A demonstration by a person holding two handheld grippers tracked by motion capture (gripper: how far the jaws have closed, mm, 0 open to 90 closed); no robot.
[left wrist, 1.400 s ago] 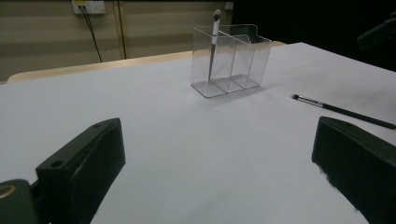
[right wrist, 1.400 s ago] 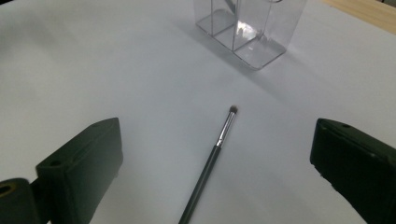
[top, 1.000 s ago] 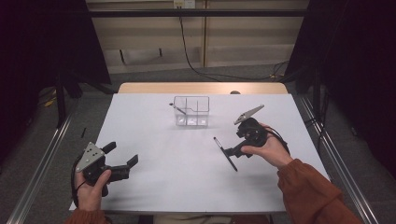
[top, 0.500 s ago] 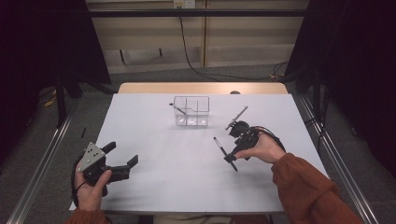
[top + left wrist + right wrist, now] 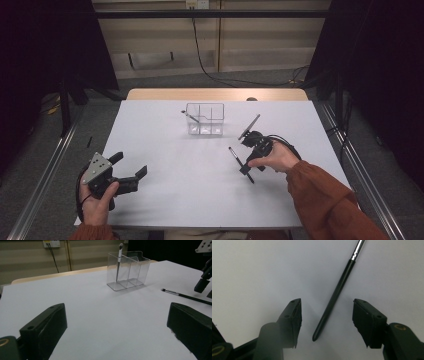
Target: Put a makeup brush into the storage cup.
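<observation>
The right tool [image 5: 248, 169] points down over the brush [image 5: 241, 164], which lies flat on the white worktop [image 5: 165, 150], in front and to the right of the clear box [image 5: 205, 119]. Its jaws have just been closing, with the brush handle [image 5: 334, 298] between them, untouched. The left tool [image 5: 131, 170] rests released, well to the left of the box, which holds a second brush [image 5: 119, 261] upright.

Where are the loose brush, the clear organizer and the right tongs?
Loose brush [image 5: 334, 296], right gripper view, mid-handle.
Clear organizer [image 5: 205, 131], high view, front wall.
Right tongs [image 5: 325, 320], right gripper view, midway between fingertips.
</observation>
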